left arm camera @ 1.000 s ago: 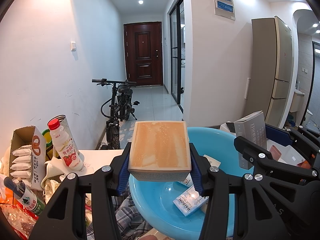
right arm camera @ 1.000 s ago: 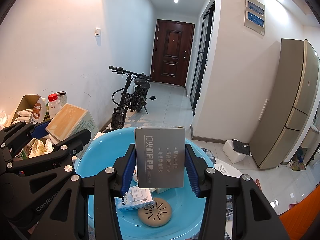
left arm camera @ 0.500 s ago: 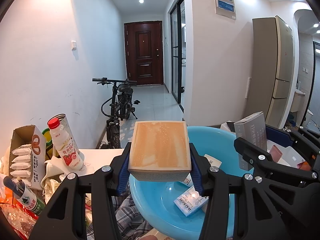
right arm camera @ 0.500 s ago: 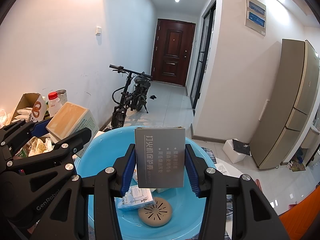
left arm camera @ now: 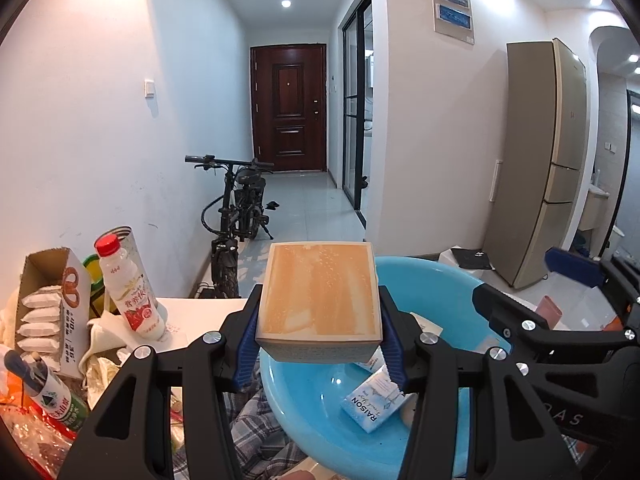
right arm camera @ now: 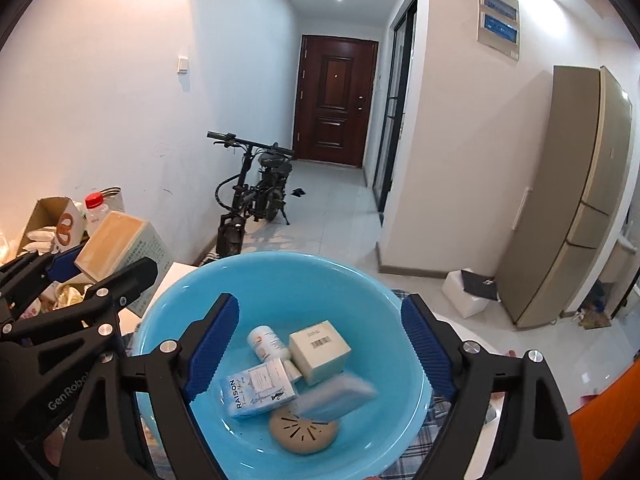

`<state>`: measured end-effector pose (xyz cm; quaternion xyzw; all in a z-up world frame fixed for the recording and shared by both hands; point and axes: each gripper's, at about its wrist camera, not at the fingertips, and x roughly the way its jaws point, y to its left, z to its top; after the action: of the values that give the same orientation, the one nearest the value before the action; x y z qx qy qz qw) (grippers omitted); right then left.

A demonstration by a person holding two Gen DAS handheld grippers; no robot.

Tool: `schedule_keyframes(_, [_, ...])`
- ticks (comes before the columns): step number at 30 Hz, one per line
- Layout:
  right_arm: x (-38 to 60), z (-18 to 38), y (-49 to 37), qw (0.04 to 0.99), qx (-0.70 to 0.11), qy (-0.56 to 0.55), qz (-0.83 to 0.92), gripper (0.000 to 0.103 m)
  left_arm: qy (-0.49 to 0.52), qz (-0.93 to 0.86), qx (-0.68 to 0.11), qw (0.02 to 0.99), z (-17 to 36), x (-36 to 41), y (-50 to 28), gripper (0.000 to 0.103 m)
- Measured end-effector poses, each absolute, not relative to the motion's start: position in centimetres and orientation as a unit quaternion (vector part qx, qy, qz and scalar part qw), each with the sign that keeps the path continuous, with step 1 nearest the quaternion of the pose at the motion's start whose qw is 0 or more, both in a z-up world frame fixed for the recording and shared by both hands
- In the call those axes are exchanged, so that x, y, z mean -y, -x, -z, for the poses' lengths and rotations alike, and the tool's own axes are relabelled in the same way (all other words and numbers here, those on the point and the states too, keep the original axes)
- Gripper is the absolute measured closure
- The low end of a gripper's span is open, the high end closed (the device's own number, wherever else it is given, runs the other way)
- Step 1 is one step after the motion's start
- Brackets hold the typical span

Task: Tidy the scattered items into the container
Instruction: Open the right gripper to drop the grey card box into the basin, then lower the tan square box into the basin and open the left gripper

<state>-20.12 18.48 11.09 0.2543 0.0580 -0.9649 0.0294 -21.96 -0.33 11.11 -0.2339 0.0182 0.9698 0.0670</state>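
My left gripper point(left arm camera: 320, 336) is shut on a tan-topped box point(left arm camera: 318, 298) and holds it above the near rim of the blue basin point(left arm camera: 308, 408). It also shows in the right wrist view point(right arm camera: 116, 246) at the left. My right gripper point(right arm camera: 320, 344) is open and empty above the basin point(right arm camera: 168, 312). A grey box point(right arm camera: 340, 392) lies blurred in the basin, over a round tan disc point(right arm camera: 300, 434). A RAISON packet point(right arm camera: 258, 388), a white cube box point(right arm camera: 320, 350) and a small white bottle point(right arm camera: 266, 340) also lie inside.
At the left stand a red-capped drink bottle point(left arm camera: 128, 288), an open carton of white sachets point(left arm camera: 44, 312), a green bottle point(left arm camera: 44, 392) and crumpled cloth. A bicycle point(left arm camera: 236, 220) stands in the corridor. A fridge point(left arm camera: 540, 160) stands at the right.
My right gripper has opened and let go of the grey box, which has dropped into the basin. My left gripper still holds the tan-topped box in the same place.
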Motion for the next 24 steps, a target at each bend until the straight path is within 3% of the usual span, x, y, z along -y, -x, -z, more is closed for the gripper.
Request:
schedule_keyframes(3, [-18.5,-11.3,20.3,0.019,-0.067,-0.255,0.965,0.011,0.236,-0.969,-0.019,0.069,-11.0,0.2,22.0,0.053])
schedule_keyframes(6, [-19.0,-11.5,20.3,0.001,-0.071,-0.254,0.964,0.000,0.236,-0.969,-0.020,0.070,-10.9,0.1,22.0,0.053])
schedule_keyframes(24, [-18.5,-12.4,21.1,0.004,-0.064,-0.264,0.962,0.000,0.241,-0.968,-0.028,0.071,-10.6,-0.6,22.1,0.053])
